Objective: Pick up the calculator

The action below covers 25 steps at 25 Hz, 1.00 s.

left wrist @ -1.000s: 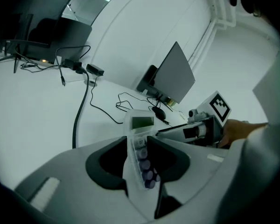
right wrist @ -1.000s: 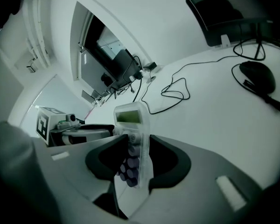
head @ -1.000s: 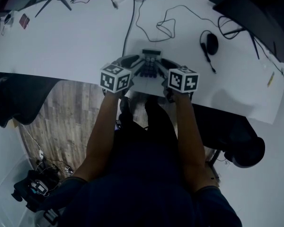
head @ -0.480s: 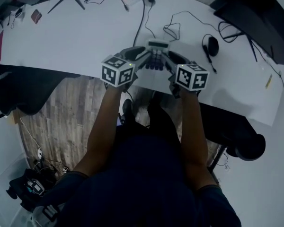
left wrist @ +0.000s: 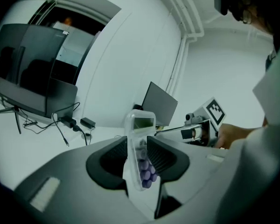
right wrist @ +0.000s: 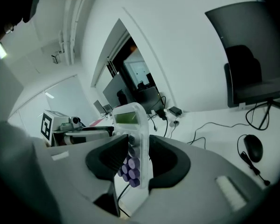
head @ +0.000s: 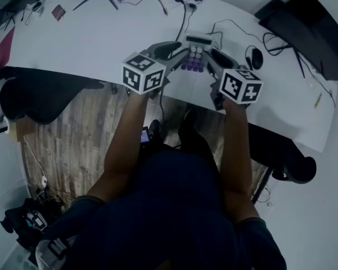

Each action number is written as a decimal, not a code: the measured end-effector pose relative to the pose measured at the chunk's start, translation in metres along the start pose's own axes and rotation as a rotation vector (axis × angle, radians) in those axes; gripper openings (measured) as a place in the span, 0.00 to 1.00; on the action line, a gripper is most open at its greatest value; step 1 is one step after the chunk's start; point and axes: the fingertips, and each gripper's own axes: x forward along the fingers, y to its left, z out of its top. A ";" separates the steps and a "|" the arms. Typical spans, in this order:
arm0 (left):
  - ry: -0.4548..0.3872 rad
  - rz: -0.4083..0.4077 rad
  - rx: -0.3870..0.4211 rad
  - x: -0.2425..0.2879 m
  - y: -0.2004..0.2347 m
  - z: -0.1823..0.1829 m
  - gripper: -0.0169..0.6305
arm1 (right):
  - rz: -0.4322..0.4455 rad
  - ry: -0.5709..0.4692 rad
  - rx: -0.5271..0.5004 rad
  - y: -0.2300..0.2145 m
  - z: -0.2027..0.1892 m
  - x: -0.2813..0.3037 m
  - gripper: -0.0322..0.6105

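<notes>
Jaws of the left gripper (left wrist: 139, 158) are clamping the pale, clear-cased calculator with round purple keys (left wrist: 141, 146). It is standing edge-on between the dark ribbed pads, with its greenish display end pointing up. Jaws of the right gripper (right wrist: 133, 161) are gripping the same calculator from the opposite side, pads pressing on either face of the case.

Head view: both grippers are converging on the calculator, one from each side, their black-and-white marker cubes facing the person and both forearms reaching forward. The calculator is hanging between them, clear of the white desk top (head: 90, 41) and above its near part.

A black corded mouse (right wrist: 253, 148) is lying on the desk off to the right, well apart from the grippers. Black cables and small power adapters (left wrist: 87, 122) are trailing along the far edge. A dark monitor on a thin-legged stand (left wrist: 32, 85) is standing at the desk's left end.
</notes>
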 end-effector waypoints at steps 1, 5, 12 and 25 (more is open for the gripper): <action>-0.014 -0.001 0.010 -0.005 -0.001 0.007 0.22 | 0.002 -0.012 -0.014 0.006 0.007 -0.002 0.28; -0.081 -0.006 0.048 -0.028 -0.005 0.036 0.22 | 0.008 -0.054 -0.073 0.033 0.032 -0.009 0.28; -0.177 -0.013 0.104 -0.065 -0.011 0.078 0.21 | 0.009 -0.129 -0.166 0.078 0.071 -0.022 0.28; -0.343 -0.031 0.213 -0.127 -0.033 0.143 0.20 | 0.011 -0.256 -0.332 0.150 0.127 -0.053 0.28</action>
